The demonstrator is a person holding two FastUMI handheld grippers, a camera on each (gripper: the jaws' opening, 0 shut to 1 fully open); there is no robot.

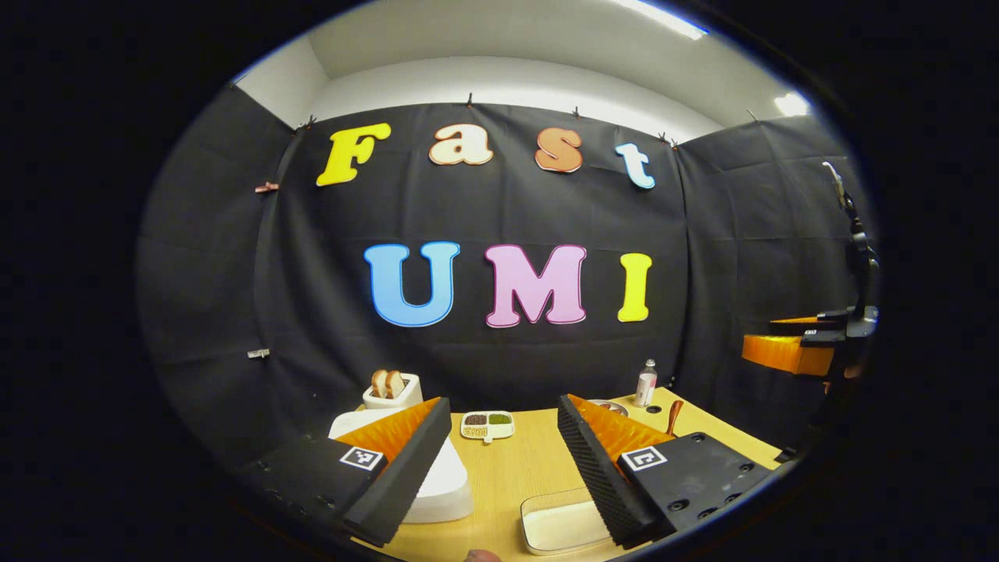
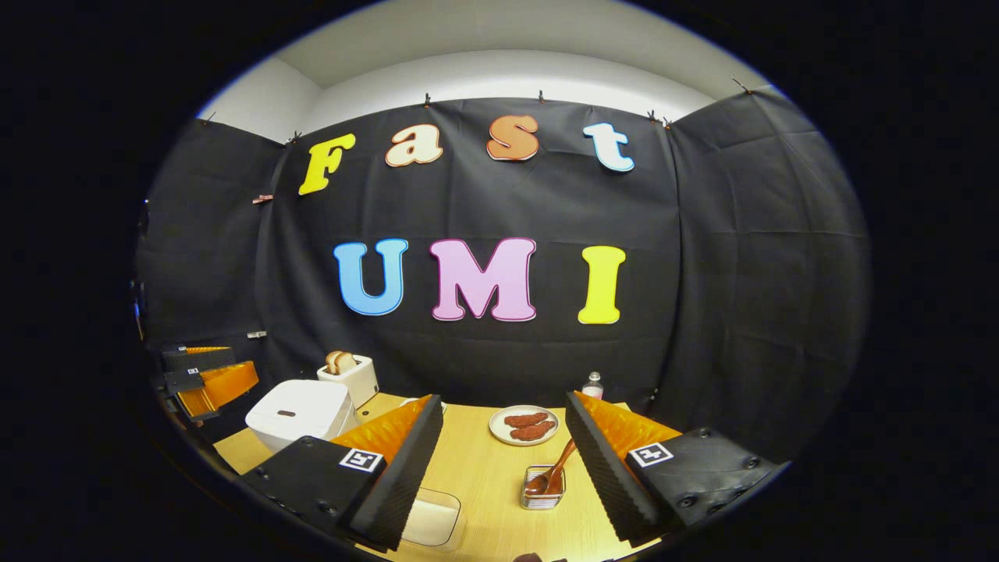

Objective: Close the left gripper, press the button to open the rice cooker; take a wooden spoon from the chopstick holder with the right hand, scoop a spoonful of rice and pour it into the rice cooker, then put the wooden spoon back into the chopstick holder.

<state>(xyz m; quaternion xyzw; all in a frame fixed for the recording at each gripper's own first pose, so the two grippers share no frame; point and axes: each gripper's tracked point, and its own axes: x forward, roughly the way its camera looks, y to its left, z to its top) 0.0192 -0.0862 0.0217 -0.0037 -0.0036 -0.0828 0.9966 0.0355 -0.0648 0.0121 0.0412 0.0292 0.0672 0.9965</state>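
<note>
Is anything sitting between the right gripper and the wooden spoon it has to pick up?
Nothing visible does. In the right gripper view the wooden spoon leans in the chopstick holder just ahead of the open right gripper, with only bare table between. The plate of meat lies beyond the holder, out of the path.

Surface: a light wooden table (image 2: 492, 476).
Left side: a white rice cooker (image 2: 300, 414), lid shut; behind it a white toaster (image 2: 355, 378) holding bread.
Middle: a divided dish of grains (image 1: 487, 425); a clear container of rice (image 1: 560, 523).
Right side: a plate of meat (image 2: 524, 425), a small bottle (image 1: 646, 384), and a chopstick holder (image 2: 544, 489) with a wooden spoon (image 2: 556, 470).
</note>
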